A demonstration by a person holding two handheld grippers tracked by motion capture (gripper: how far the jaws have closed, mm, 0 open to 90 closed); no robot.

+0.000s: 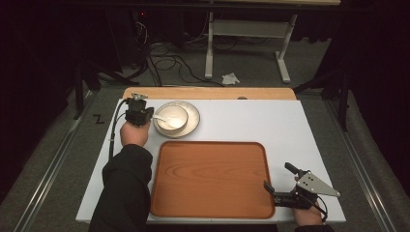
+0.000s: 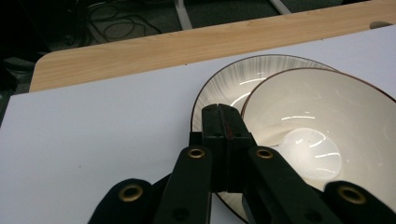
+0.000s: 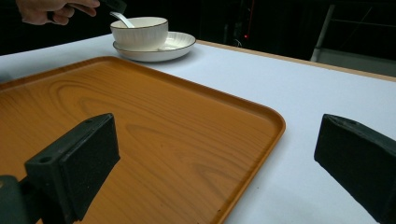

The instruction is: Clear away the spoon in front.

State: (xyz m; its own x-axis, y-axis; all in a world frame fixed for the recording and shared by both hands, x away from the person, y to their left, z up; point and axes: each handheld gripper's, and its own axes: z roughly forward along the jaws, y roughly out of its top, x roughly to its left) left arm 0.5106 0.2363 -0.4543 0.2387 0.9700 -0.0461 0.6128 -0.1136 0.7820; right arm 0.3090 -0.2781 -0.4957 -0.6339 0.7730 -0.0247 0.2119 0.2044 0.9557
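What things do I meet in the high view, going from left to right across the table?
Left gripper → bowl on its plate → wooden tray → right gripper.

A dim room with grey carpeted floor point(image 1: 58, 145); tangled black cables point(image 1: 169, 60) and a crumpled white scrap point(image 1: 230, 78) beneath a white-legged metal desk frame point(image 1: 246, 34).

Cables point(image 1: 169, 60) and crumpled paper point(image 1: 230, 78) on floor.

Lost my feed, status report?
Left claw shut on spoon handle, spoon in bowl on plate. Right claw open at tray's right edge, holding nothing. No obstruction seen.
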